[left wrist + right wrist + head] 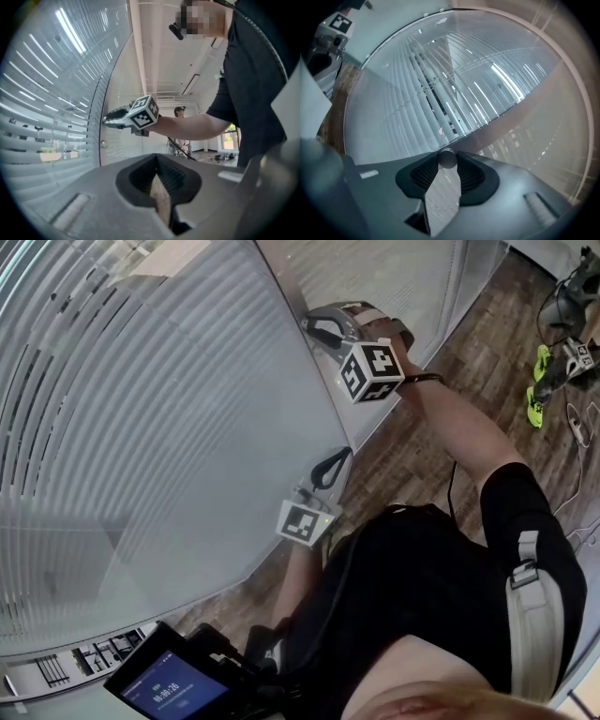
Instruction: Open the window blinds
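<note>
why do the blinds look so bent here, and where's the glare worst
Wide-lens distortion: the right gripper view bows the blinds into arcs, corners dark; the left gripper view has the brightest streaks on the slats; the head view bends them too, looking washed out.

The knob point(447, 158) is held between the jaws of the right tool point(323, 326), at the edge of the glass pane point(272, 456). The window blinds point(94, 381) are located behind the pane, to the left of both tools. The right tool is positioned ahead of and above the left tool point(330, 468). The floor point(459, 352) lies beneath both tools. A second person point(178, 146) stands beyond the right tool.
</note>
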Motion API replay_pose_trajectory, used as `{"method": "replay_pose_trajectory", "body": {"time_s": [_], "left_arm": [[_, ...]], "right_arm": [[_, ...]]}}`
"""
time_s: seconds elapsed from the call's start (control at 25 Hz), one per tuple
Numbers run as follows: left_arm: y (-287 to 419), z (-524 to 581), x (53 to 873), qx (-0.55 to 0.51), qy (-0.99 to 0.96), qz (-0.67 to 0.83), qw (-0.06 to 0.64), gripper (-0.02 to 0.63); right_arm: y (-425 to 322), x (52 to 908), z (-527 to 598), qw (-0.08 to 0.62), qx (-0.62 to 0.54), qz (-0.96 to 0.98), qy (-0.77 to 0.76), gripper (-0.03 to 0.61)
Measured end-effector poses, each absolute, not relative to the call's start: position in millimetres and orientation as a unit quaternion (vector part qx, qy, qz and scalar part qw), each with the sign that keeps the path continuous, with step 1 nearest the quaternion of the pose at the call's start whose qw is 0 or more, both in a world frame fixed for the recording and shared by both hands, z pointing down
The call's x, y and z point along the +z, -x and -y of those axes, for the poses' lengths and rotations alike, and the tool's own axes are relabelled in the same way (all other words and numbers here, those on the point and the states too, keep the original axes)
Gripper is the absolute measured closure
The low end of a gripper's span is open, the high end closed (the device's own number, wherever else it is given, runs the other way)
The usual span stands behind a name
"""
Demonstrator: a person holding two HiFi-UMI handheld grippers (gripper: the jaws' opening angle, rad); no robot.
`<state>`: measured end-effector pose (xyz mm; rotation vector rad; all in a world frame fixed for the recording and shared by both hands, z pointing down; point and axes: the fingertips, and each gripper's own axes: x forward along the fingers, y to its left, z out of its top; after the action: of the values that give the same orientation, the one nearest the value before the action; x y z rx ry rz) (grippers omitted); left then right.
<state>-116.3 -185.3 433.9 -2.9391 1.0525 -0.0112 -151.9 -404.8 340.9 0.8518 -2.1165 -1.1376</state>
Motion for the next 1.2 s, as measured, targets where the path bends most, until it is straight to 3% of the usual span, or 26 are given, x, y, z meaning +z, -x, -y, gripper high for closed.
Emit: {"method": "replay_pose_trajectory", "body": {"time_s": [1.2], "left_arm": [[118, 187, 432, -0.007, 0.94, -0.341, 0.013, 0.611]], "right_arm": [[140, 337, 417, 0.03, 0.01, 0.935, -0.353, 0.449]]}}
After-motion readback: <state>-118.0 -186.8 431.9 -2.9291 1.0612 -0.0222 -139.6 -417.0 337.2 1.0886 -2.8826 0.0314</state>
